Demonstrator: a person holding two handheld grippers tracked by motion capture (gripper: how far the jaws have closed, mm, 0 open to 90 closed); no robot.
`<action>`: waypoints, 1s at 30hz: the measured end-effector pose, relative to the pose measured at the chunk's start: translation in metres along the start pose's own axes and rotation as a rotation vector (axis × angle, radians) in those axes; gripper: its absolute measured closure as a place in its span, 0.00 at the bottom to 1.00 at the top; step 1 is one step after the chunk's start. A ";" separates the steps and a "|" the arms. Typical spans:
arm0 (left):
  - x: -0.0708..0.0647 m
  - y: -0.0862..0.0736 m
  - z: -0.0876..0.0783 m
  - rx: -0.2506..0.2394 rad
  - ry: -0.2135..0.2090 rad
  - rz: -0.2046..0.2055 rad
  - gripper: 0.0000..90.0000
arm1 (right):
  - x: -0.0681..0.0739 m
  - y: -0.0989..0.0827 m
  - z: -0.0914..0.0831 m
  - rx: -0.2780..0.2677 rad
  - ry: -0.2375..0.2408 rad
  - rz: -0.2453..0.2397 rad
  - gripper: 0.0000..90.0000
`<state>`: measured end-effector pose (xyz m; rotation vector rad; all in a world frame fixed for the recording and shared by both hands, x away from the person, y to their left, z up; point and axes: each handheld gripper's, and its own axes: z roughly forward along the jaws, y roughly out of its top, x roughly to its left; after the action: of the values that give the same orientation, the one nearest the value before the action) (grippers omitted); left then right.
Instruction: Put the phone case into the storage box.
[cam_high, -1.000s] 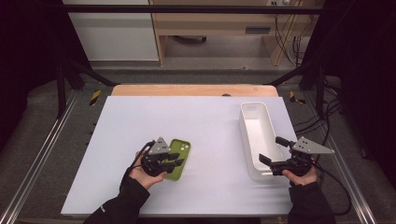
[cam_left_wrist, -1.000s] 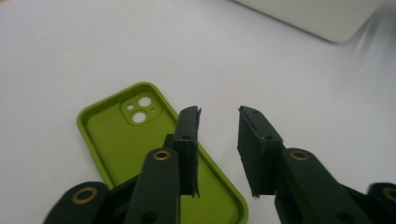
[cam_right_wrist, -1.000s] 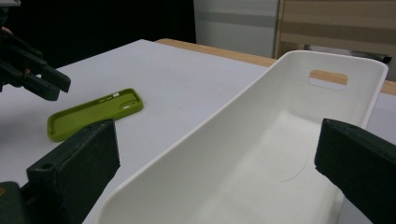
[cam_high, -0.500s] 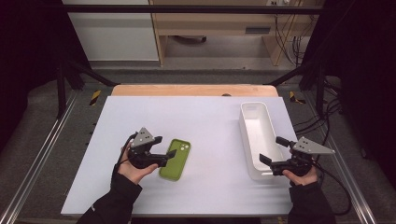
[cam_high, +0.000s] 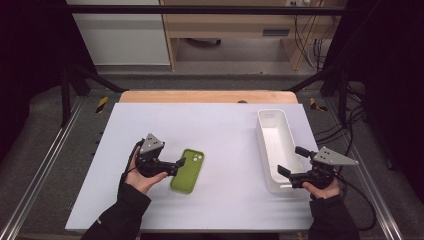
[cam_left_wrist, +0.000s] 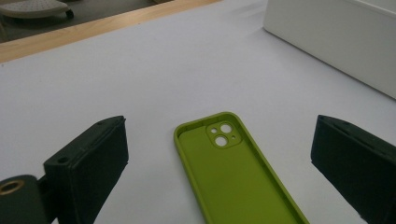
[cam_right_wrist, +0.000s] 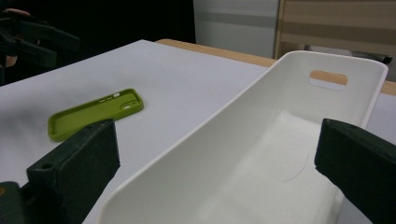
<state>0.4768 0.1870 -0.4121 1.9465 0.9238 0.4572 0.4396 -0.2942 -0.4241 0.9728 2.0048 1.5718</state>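
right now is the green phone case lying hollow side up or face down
Hollow side up. The green phone case lies flat on the table, its raised rim and inner face showing, camera cutouts visible.

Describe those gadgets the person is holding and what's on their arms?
Each hand grips a black handheld tool: the left gripper and right gripper both end in two chunky black jaws and carry a grey three-cornered plate on top. A black cable trails from the right one. The person wears dark long sleeves.

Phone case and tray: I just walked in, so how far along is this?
Done: the green phone case lies flat on the table, released; the left tongs have just been opening, nothing gripped. In hand: the right tongs straddle the white tray end, open. Left, probably: putting the case into the tray.
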 end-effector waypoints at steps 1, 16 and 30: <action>0.000 -0.001 0.002 -0.001 -0.001 -0.003 0.04 | 0.000 0.000 0.000 0.000 0.000 0.000 0.01; 0.007 -0.009 0.023 0.063 0.007 -0.013 0.04 | 0.000 0.000 0.001 0.003 0.002 0.001 0.01; 0.009 -0.017 0.035 0.120 0.019 -0.026 0.04 | 0.000 0.000 0.001 0.006 0.003 -0.002 0.01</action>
<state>0.4970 0.1788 -0.4448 2.0384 1.0082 0.4141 0.4404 -0.2932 -0.4245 0.9717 2.0130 1.5679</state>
